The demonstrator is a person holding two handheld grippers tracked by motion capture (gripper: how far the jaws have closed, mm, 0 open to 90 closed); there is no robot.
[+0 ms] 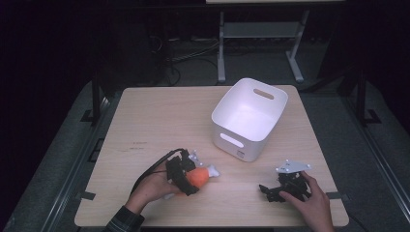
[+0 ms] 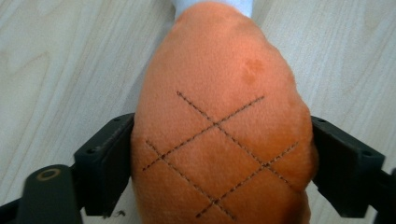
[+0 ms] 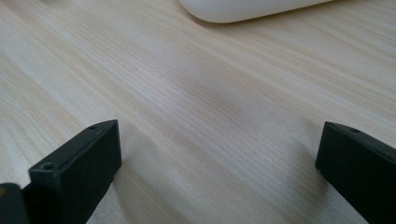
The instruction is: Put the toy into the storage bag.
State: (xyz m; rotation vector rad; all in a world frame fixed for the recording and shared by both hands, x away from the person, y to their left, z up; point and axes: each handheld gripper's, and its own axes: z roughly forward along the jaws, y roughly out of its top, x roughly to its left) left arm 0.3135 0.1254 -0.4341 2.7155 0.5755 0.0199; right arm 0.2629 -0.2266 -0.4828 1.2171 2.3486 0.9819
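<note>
— Where is the toy right now?

— My left claw (image 1: 189,175) is pinching the orange plush drumstick (image 1: 199,176), low and left of centre in the high view. In the left gripper view its stitched body (image 2: 219,140) bulges between my two jaws, which press into its sides.

— Is it off the worktop (image 1: 159,121) yet?

— I can't tell; it sits at or just above the wood.

— And your other hand?

— My right claw (image 1: 269,190) rests spread at the lower right, holding nothing.

— So how far along are you?

— The grasp looks done. I judge that lifting the toy and carrying it to the white bin (image 1: 249,117), upper right of it, remains; the bin looks empty.
</note>
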